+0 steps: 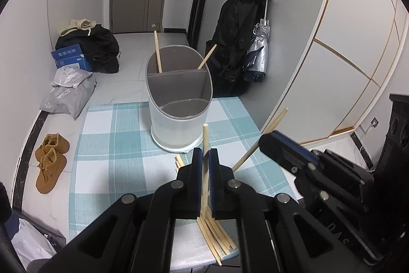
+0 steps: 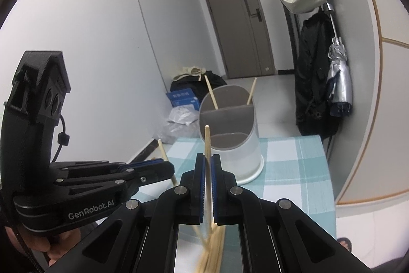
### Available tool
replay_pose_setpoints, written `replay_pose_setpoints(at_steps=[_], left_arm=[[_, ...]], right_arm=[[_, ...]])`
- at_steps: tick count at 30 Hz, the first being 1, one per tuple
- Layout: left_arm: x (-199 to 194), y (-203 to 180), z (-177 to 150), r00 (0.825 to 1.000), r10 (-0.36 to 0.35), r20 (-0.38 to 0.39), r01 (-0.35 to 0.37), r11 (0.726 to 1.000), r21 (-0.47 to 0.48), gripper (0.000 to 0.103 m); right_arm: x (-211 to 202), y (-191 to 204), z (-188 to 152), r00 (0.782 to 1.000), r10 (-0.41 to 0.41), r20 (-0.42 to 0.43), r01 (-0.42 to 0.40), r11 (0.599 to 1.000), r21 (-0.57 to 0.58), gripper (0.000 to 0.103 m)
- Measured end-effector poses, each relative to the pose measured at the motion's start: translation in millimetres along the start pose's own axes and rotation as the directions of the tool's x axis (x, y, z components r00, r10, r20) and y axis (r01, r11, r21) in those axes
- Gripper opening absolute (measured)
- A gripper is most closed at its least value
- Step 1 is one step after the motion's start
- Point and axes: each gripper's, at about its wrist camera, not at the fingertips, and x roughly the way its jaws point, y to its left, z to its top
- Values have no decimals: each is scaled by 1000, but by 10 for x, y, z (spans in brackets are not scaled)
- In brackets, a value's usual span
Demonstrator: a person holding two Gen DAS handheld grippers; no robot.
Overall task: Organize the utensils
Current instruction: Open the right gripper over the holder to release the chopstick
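Note:
A white oval utensil holder (image 1: 179, 104) with grey dividers stands on the checked tablecloth (image 1: 115, 145). Two wooden chopsticks (image 1: 158, 53) lean in its back compartment. My left gripper (image 1: 205, 152) is shut on one chopstick (image 1: 205, 137) that points up, just short of the holder. To its right, my right gripper (image 1: 269, 138) is shut on a slanted chopstick (image 1: 258, 145). In the right wrist view, the right gripper (image 2: 208, 157) clamps its chopstick (image 2: 207, 140) in front of the holder (image 2: 230, 145), with the left gripper (image 2: 167, 168) alongside. A pile of loose chopsticks (image 1: 217, 234) lies under both grippers.
Brown shoes (image 1: 49, 163), plastic bags (image 1: 69, 94) and a blue box (image 1: 69, 58) lie on the floor left of the table. A black coat (image 1: 230, 50) and a folded umbrella (image 1: 258, 53) hang at the right wall. The table's right edge (image 2: 329, 170) is near the holder.

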Motion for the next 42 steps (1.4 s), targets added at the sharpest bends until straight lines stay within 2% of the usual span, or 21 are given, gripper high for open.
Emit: replay_pose_setpoints(at_steps=[11,15,20,24,26,28,29,30,32,34,35,37,39,42], left_arm=[[-66,-37,307,1000,-10,28,10,1000,17,0],[-17,26,307,1000,2,23,-3,1000,2,0],[64,150,236,1000,5,-11,-5,999,-33,0],[102,223,194,999,25,-30,-26,999,-40,0],[100,252,179,999,28,-33,-30,999,-42,0],[90,282,174,999,31,-33,-32,999,-44,0],[86,295,175,999,32,-32,-33,998,-44,0],[80,307,178,999,33,-32,-35,998,-46,0],[70,338,167,999,34,-35,-35,998,-50,0],[61,366,151,999,36,-38,-38,998,-49,0],[57,374,145,999,36,-39,-38,998,-47,0],[59,385,130,998,45,-39,-46,998,-39,0],[65,399,119,998,47,-44,-48,998,-33,0],[69,427,113,998,41,-46,-42,998,-38,0]], right_arm=[[29,-40,101,999,33,11,-33,999,16,0],[118,-146,76,1000,26,-17,-26,999,46,0],[195,-467,-5,997,5,-80,5,992,125,3],[354,-807,-125,978,-28,-207,70,978,194,3],[417,-967,-183,966,-62,-250,116,971,209,8],[531,-1153,-250,944,-78,-320,160,959,236,19],[566,-1215,-277,936,-86,-342,178,952,248,27],[634,-1295,-318,923,-85,-376,196,944,267,30],[810,-1478,-403,892,-67,-448,228,921,317,31],[961,-1584,-448,858,-90,-505,282,906,317,31],[997,-1600,-447,854,-99,-511,292,904,313,31],[1107,-1606,-427,839,-147,-525,327,905,270,36],[1226,-1599,-431,805,-205,-557,383,896,224,38],[1359,-1514,-406,766,-283,-577,448,878,165,42]])
